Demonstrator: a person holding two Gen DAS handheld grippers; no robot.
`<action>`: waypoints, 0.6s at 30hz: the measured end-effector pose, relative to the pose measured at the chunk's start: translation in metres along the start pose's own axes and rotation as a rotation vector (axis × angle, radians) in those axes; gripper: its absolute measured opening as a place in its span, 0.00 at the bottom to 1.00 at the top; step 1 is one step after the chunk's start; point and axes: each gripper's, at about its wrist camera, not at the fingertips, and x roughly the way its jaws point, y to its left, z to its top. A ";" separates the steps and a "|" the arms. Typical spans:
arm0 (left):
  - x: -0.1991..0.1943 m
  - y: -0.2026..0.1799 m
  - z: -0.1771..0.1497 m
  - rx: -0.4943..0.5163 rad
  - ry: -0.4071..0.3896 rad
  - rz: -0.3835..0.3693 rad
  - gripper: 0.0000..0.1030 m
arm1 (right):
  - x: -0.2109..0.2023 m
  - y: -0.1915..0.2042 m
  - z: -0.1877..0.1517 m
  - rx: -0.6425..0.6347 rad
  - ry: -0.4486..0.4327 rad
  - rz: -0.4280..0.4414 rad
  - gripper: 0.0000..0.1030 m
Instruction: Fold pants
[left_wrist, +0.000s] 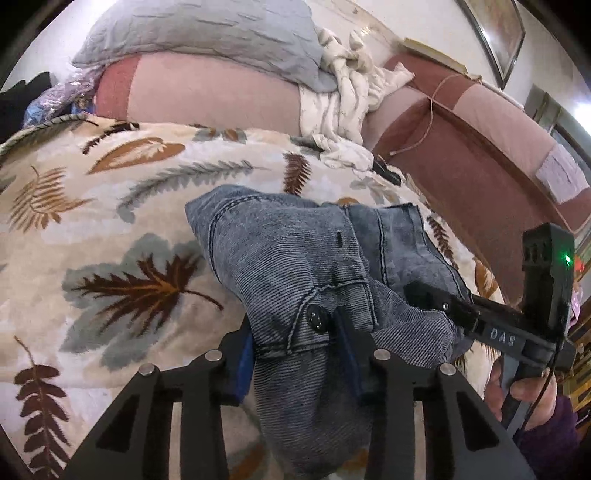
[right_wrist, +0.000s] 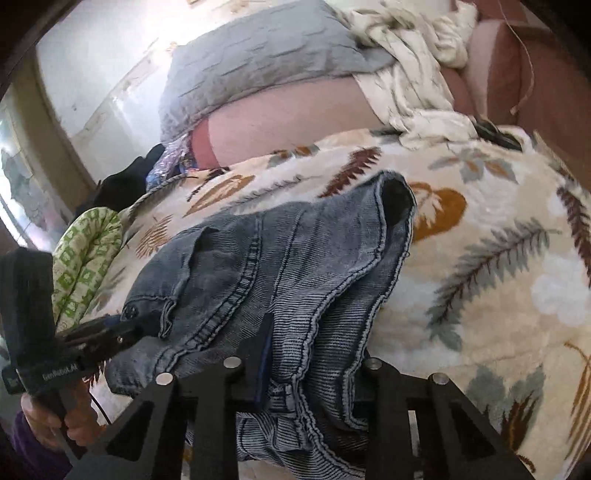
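The left gripper (left_wrist: 295, 347) has its jaws clamped on the buttoned waistband of the faded blue-grey denim pants (left_wrist: 295, 266), which bunch at the lower centre of the left wrist frame. The right gripper (right_wrist: 306, 369) likewise pinches a thick fold of the same denim pants (right_wrist: 280, 258) between narrowly parted jaws. The garment lies heaped on a cream fleece blanket printed with brown and grey leaves (left_wrist: 110, 206) (spread over a bed). Only the right wrist view shows a green-patterned cloth (right_wrist: 85, 258) at its left edge; only the left shows a framed picture (left_wrist: 495, 33), upper right. A grey pillow (left_wrist: 207, 33) sits behind.
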 end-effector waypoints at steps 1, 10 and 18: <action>-0.003 0.000 0.001 0.001 -0.007 0.007 0.40 | -0.001 0.007 0.001 -0.018 -0.009 0.005 0.29; -0.034 0.012 0.002 0.003 -0.072 0.104 0.40 | 0.004 0.046 0.002 -0.112 -0.040 0.046 0.29; -0.030 0.029 -0.011 -0.023 -0.034 0.211 0.40 | 0.038 0.071 -0.009 -0.169 0.052 0.037 0.29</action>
